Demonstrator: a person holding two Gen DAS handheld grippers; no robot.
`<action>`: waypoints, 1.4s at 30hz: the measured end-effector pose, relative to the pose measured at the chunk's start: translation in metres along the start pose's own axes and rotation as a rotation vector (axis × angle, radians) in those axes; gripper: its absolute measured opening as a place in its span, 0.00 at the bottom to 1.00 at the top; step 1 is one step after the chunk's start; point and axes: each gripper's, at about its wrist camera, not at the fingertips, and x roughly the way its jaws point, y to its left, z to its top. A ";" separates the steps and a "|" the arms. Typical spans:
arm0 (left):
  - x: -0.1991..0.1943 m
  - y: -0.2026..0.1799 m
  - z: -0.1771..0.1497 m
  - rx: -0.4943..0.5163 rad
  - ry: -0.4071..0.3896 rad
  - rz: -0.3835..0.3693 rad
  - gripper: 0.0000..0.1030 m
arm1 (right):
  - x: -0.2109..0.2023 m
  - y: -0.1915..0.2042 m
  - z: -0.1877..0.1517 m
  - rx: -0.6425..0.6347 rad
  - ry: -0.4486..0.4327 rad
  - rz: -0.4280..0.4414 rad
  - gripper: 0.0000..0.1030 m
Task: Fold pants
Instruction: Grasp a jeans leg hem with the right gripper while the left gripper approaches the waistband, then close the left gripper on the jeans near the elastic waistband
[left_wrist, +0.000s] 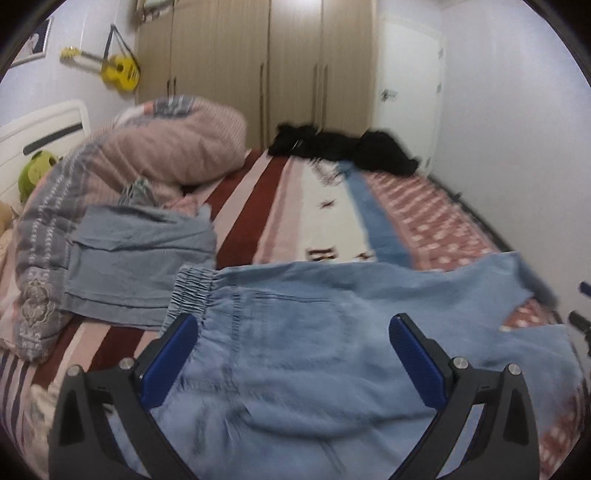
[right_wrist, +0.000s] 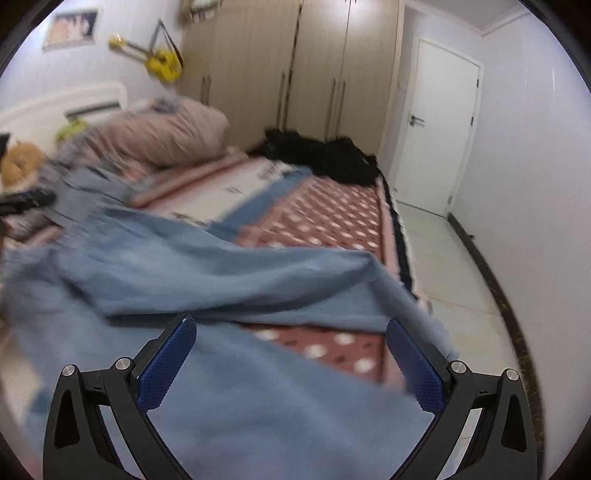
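Note:
Light blue denim pants (left_wrist: 314, 332) lie spread on the bed, elastic waistband (left_wrist: 192, 291) at the left, legs running right. My left gripper (left_wrist: 293, 328) is open above the seat of the pants, near the waistband. In the right wrist view the pants' legs (right_wrist: 221, 280) lie apart, with patterned cover showing between them. My right gripper (right_wrist: 291, 332) is open above the nearer leg. Neither gripper holds cloth.
A second folded grey-blue garment (left_wrist: 140, 254) lies left of the waistband. A pink duvet (left_wrist: 147, 147) is piled at the head. Black clothes (left_wrist: 343, 147) lie at the bed's far edge. The bed edge and tiled floor (right_wrist: 443, 266) are to the right.

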 end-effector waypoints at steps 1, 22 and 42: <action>0.012 0.004 0.004 -0.002 0.016 0.014 0.99 | 0.014 -0.008 0.003 -0.007 0.017 -0.021 0.98; 0.168 0.047 0.029 -0.198 0.289 0.075 0.99 | 0.194 -0.110 0.018 0.089 0.249 -0.031 0.05; 0.181 0.069 0.034 -0.320 0.317 0.053 0.99 | 0.069 -0.105 -0.043 0.190 0.072 -0.135 0.01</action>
